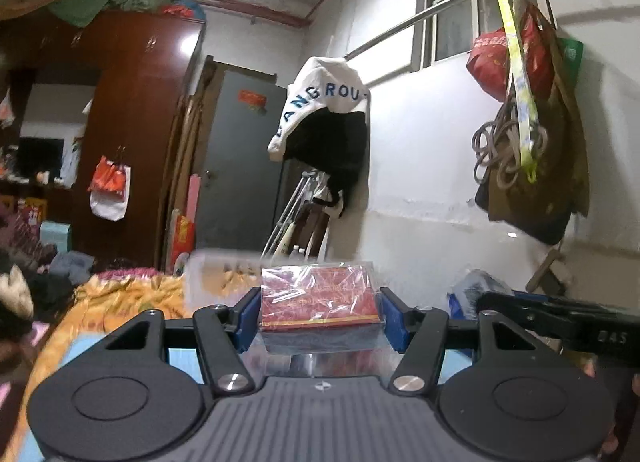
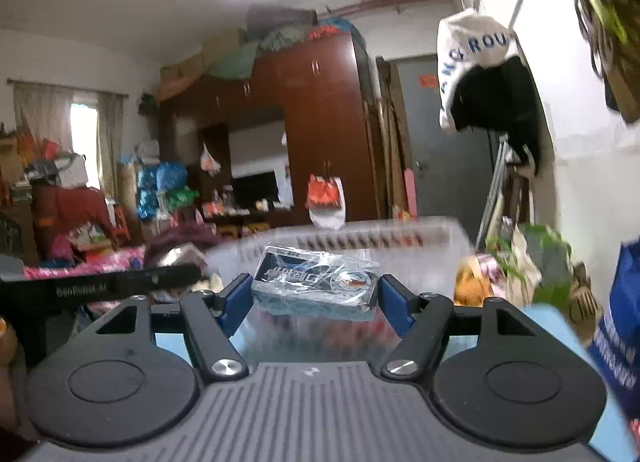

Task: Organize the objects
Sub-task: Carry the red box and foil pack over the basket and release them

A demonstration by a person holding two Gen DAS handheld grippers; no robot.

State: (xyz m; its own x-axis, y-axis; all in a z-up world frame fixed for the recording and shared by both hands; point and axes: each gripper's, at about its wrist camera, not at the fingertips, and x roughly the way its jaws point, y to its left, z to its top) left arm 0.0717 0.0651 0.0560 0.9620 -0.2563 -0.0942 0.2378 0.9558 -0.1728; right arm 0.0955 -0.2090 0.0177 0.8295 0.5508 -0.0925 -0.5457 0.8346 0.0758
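Note:
My left gripper is shut on a red pack wrapped in clear plastic, held up in the air between the blue pads. My right gripper is shut on a silver-blue pack in clear plastic, also held up, tilted a little. A clear plastic basket with slotted walls stands just beyond the right gripper, blurred. It also shows in the left wrist view, behind and left of the red pack. The other gripper's black arm shows at the right edge of the left wrist view.
A light blue table surface lies under both grippers. An orange patterned quilt covers a bed on the left. A brown wardrobe, a grey door, hanging clothes and bags line the walls. A blue bag hangs at right.

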